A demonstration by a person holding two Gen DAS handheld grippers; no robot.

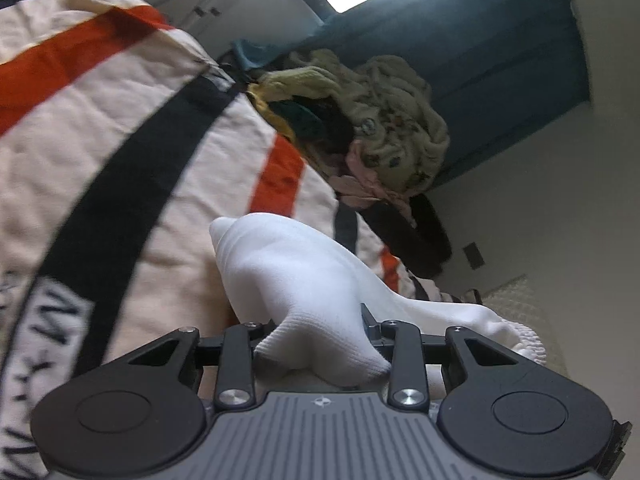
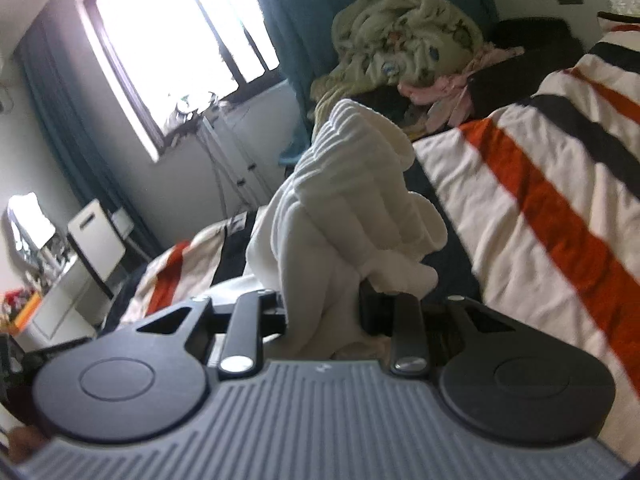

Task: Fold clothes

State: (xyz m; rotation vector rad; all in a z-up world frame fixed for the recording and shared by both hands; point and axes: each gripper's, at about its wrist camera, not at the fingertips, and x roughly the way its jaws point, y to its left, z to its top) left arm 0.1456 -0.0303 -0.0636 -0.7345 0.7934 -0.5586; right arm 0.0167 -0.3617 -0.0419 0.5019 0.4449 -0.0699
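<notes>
The broad cream bedspread with orange and black stripes [image 1: 120,152] lies flat and open, room enough to pass over it. At its far end a heaped pile of crumpled yellow-green and pink clothes [image 1: 384,120] blocks the way, backed by a teal curtain [image 1: 500,40]. Bunched white sock fabric [image 2: 352,208] crowds the space right ahead.

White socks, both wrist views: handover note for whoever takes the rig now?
Left gripper: shut on a smooth white knit sock, lifted over the striped cream, orange and black bedspread.
Right gripper: shut on a bunched ribbed white sock fabric; whether it is the same sock is unclear.
Unfolded clothes pile waits at the bed's far end.
Done: nothing visibly folded. Left: fold the held sock, then the pile.
</notes>
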